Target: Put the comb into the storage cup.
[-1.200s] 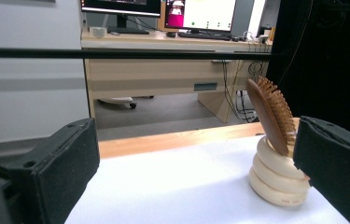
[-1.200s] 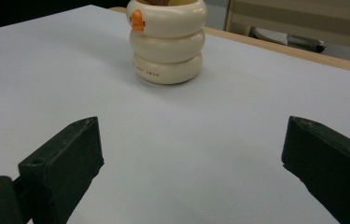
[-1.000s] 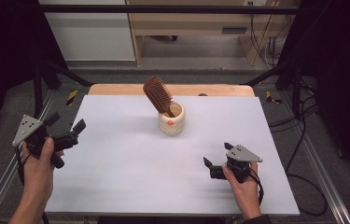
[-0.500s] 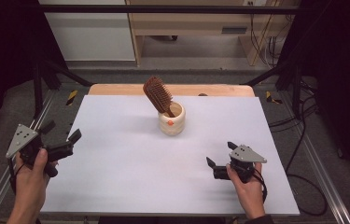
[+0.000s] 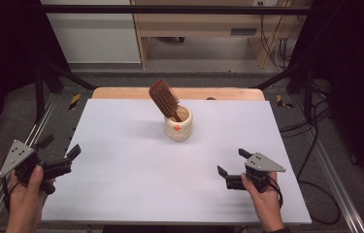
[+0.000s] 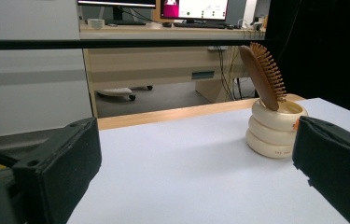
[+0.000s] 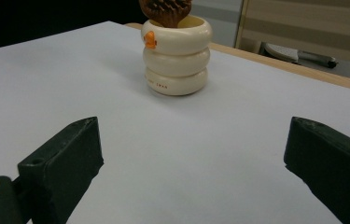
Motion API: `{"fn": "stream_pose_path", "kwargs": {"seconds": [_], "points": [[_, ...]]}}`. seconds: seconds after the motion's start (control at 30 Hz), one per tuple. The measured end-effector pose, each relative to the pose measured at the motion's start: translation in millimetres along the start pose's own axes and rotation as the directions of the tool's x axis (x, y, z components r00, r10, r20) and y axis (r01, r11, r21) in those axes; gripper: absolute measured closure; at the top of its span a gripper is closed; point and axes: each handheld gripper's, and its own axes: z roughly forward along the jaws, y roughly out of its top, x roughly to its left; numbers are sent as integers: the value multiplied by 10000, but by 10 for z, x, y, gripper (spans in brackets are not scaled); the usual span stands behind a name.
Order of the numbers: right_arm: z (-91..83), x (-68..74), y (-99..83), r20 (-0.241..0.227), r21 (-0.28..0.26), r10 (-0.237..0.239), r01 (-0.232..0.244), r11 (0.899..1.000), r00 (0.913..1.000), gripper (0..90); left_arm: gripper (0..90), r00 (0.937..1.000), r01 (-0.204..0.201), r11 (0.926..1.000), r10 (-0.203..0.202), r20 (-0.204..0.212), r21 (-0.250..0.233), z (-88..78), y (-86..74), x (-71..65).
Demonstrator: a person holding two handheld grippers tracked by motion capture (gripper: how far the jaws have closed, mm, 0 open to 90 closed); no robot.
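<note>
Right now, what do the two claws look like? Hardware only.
Both are black handheld units. The left claw and the right claw each carry a grey three-cornered plate with small holes on top. Each has two blocky black jaws with flat matte faces. A thin black cable trails by each hand. No sleeves show.

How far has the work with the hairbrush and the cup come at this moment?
Done, it seems: the wooden hairbrush stands tilted, handle down, in the cream ringed cup on the white table. In hand: nothing. The left tool and the right tool are both open, empty, and far from the cup at the near table edge. Left: I see no further step.
</note>
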Motion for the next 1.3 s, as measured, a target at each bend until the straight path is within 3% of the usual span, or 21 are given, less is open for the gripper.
{"fn": "stream_pose_path", "kwargs": {"seconds": [0.27, 0.47, 0.83, 1.3], "points": [[-161, -85, -73, 269, -89, -85, 87, 9999, 9996, 39, 14, 9996, 4, 9999, -8, 291, 110, -31, -122, -44], [-231, -152, -160, 490, -273, 223, -210, 9994, 9986, 38, 20, 9991, 102, 9995, -114, 399, 287, 5, -252, -93], [-220, -182, -237, 235, -329, 391, -384, 9987, 9990, 38, 22, 9989, 145, 9993, -161, 445, 352, 45, -426, -129], [-212, -189, -274, 244, -260, 534, -528, 9983, 9983, 38, 27, 9974, 30, 9982, -73, 723, 602, 125, -589, -208]]}}
